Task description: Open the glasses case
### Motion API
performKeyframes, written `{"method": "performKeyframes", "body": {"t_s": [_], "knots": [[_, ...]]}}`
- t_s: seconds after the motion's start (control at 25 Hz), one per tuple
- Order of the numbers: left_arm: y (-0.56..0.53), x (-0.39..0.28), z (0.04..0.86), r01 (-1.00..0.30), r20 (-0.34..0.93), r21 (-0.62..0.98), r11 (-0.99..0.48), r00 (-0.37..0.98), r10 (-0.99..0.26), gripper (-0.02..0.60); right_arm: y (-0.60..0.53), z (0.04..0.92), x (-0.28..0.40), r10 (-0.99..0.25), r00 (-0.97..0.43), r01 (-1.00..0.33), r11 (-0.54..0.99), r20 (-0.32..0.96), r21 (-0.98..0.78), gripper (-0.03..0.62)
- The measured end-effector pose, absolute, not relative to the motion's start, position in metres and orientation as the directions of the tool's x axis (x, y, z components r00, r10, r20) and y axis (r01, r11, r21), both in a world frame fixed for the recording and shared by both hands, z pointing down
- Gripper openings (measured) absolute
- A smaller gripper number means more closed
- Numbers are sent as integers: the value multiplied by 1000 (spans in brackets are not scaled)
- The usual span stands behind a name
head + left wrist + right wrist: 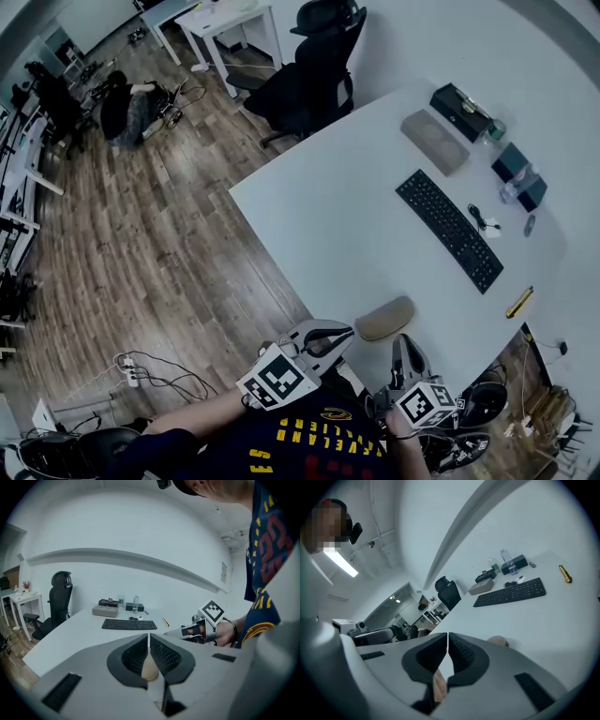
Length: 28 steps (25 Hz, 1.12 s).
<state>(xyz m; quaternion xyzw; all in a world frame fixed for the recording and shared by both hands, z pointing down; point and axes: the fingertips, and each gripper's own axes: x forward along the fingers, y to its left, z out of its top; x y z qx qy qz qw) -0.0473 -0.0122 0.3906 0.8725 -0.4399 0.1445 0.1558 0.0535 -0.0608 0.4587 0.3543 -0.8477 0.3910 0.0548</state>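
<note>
**Both grippers closed next to the shut glasses case**

The glasses case [384, 319] lies at the near edge of the white table [328, 216], in front of the person. It is tan in colour, and its lid is down.

The left gripper [349, 331] points at the left end of the case. Its jaws are pressed together and hold nothing. In the left gripper view the tan case [149, 670] shows through the narrow gap behind the closed jaws. I cannot tell if the tips touch the case or are only just beside it.

The right gripper [401, 339] is just beside the near side of the case, toward its right end. Its jaws are also clenched together, with nothing between them. In the right gripper view the case [499, 641] appears a little to the right of the jaws, apart from them.

Farther away on the table there is a black keyboard [448, 230], well apart from the case. A small yellow thing [518, 302] lies near the right edge of the table. A black office chair [314, 70] stands on the wooden floor [159, 234] at the far end of the table.
</note>
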Motion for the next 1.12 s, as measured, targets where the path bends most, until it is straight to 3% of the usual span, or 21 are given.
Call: {"method": "performKeyframes", "body": {"t_s": [0.4, 0.88, 1.12], "knots": [[-41, -20, 449, -693, 503, 195, -694, 678, -536, 29, -70, 523, 91, -604, -592, -756, 188, 534, -627, 23], [-69, -18, 493, -692, 593, 256, -675, 664, -455, 175, -68, 548, 95, -635, -521, -772, 66, 571, -632, 25], [-65, 14, 535, -642, 672, 243, -727, 652, -352, 249, -53, 570, 102, -615, -522, -749, -3, 592, -663, 84]]}}
